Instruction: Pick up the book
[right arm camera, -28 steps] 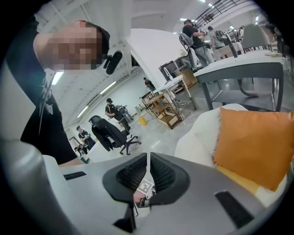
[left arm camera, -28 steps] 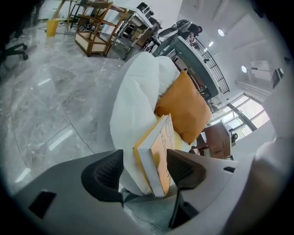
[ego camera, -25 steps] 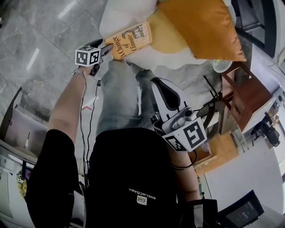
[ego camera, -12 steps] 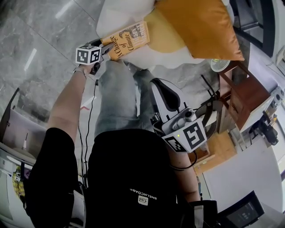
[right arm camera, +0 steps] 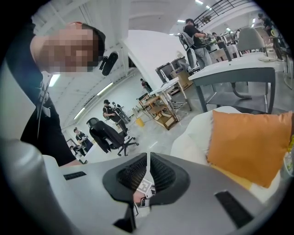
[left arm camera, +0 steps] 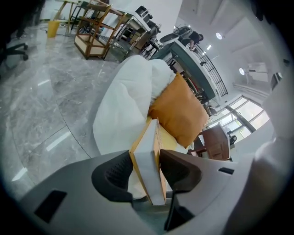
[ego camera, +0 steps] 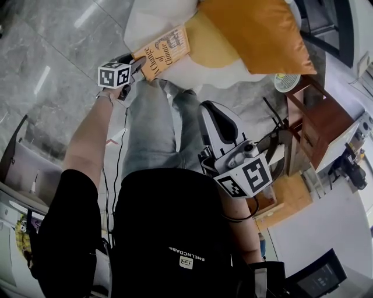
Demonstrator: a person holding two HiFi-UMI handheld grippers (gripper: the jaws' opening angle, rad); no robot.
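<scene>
My left claw (ego camera: 140, 63) (left arm camera: 147, 167) is closing its jaws on the book (ego camera: 165, 51) (left arm camera: 148, 176). Both pads lie against its covers, and the page edges face me. The book is tilted at the near edge of a white seat (ego camera: 148, 17), just beside an orange cushion (ego camera: 256, 29). Its orange cover shows in the head view. My right claw (ego camera: 211, 107) (right arm camera: 148, 172) hangs lower over my lap with its jaws pressed together on nothing. It is well apart from the book.
</scene>
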